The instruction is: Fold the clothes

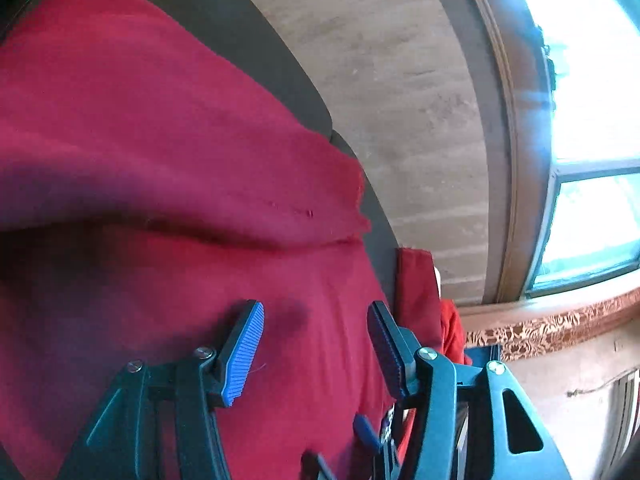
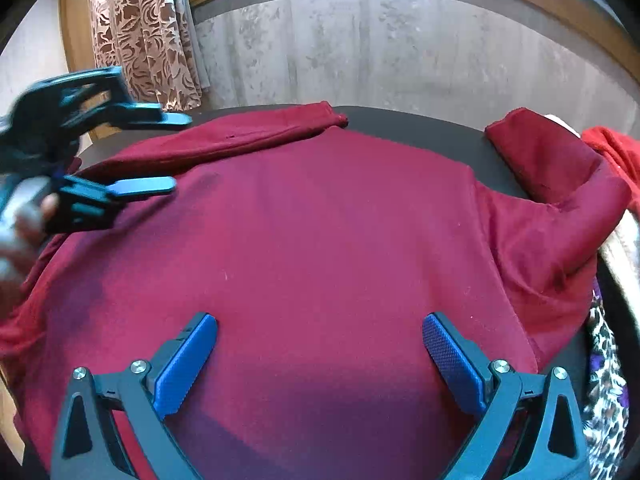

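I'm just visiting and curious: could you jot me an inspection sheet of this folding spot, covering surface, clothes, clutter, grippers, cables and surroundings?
Surface: dark table, mostly covered.
Job's things: maroon shirt spread flat, left sleeve folded inward, right sleeve still out.
Clutter: red garment and patterned fabric at the right edge.
Grippers: left gripper open, holding nothing; right gripper open above the shirt.
Cables: nothing seen.
Surroundings: pale floor, patterned curtain, bright window.

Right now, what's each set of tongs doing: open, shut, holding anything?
Left tongs: open, nothing between the pads, above the maroon shirt.
Right tongs: open wide, empty, over the shirt.
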{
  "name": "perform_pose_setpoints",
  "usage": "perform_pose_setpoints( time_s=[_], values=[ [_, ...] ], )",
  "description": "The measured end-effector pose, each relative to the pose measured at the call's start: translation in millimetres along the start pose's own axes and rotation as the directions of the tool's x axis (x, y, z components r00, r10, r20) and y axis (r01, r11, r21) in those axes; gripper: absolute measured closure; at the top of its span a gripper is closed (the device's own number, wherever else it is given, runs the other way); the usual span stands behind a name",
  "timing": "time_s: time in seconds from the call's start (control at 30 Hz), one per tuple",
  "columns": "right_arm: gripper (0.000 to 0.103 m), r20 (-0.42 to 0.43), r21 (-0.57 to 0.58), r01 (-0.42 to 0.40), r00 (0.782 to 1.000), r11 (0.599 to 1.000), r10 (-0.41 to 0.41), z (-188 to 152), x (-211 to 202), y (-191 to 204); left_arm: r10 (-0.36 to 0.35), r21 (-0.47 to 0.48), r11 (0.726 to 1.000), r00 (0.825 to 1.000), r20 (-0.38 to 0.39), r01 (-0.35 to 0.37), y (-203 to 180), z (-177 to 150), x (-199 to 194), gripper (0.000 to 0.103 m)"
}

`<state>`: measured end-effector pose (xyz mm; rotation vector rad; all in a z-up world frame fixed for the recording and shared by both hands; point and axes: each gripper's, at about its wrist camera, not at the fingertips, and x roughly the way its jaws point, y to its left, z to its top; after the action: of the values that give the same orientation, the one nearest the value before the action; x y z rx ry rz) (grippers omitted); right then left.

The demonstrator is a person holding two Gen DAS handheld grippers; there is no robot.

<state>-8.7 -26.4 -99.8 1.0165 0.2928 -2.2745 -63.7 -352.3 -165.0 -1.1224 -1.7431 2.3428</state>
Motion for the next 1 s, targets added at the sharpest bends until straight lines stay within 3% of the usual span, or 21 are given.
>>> perform_pose_setpoints(
  time_s=[0.1,0.2,0.3,0.4,0.57,0.63,0.7,0.77,0.83,0.9,1.0],
  values=[
    [0.000,0.002,0.004,-0.003,1.000,1.000,0.003,-0.3,-0.7,0.1,0.034,-0.003,0.999,0.997,0.068,-0.034,1.4,21.8,3.7,0.048],
    [0.000,0.005,0.008,-0.006,1.000,1.000,0.006,-0.7,-1.5,0.2,0.105,-0.046,0.994,0.976,0.193,-0.098,14.0,47.7,-13.9,0.051],
    [0.000,0.006,0.010,-0.004,1.000,1.000,0.004,-1.2,-1.3,1.3,0.142,-0.017,0.989,0.942,0.303,-0.144,15.5,66.1,-46.3,0.078],
    [0.000,0.006,0.007,0.002,1.000,1.000,-0.002,-1.3,-1.1,3.4,0.139,-0.010,0.989,0.927,0.349,-0.144,18.9,76.1,-76.7,0.086],
    [0.000,0.004,0.006,0.003,1.000,1.000,-0.003,-0.4,-0.4,3.5,0.137,0.031,0.988,0.939,0.315,-0.154,23.7,72.8,-96.0,0.090],
    [0.000,0.003,0.006,0.003,1.000,1.000,-0.003,-0.2,-0.4,3.9,0.131,-0.015,0.991,0.940,0.316,-0.133,31.4,74.5,-108.4,0.090],
    [0.000,0.002,0.006,0.004,1.000,1.000,-0.004,0.3,-0.5,4.2,0.104,-0.155,0.987,0.927,0.359,-0.051,49.1,82.1,-132.8,0.084],
    [0.000,0.001,0.005,0.003,1.000,1.000,-0.003,1.5,0.1,3.4,0.041,-0.301,0.950,0.920,0.390,0.085,73.3,86.0,-155.5,0.058],
    [0.000,0.000,0.004,0.002,1.000,1.000,-0.002,2.1,0.5,3.1,0.005,-0.408,0.893,0.903,0.429,0.189,93.2,87.9,-177.7,0.056],
    [0.000,0.000,0.003,0.002,1.000,1.000,-0.002,2.3,1.0,2.7,0.013,-0.378,0.906,0.880,0.474,0.190,91.6,85.7,-202.3,0.055],
    [0.000,0.000,0.002,0.003,1.000,1.000,-0.003,1.8,1.1,3.4,0.006,-0.320,0.934,0.884,0.467,0.162,79.4,79.1,-219.5,0.052]
  ],
)
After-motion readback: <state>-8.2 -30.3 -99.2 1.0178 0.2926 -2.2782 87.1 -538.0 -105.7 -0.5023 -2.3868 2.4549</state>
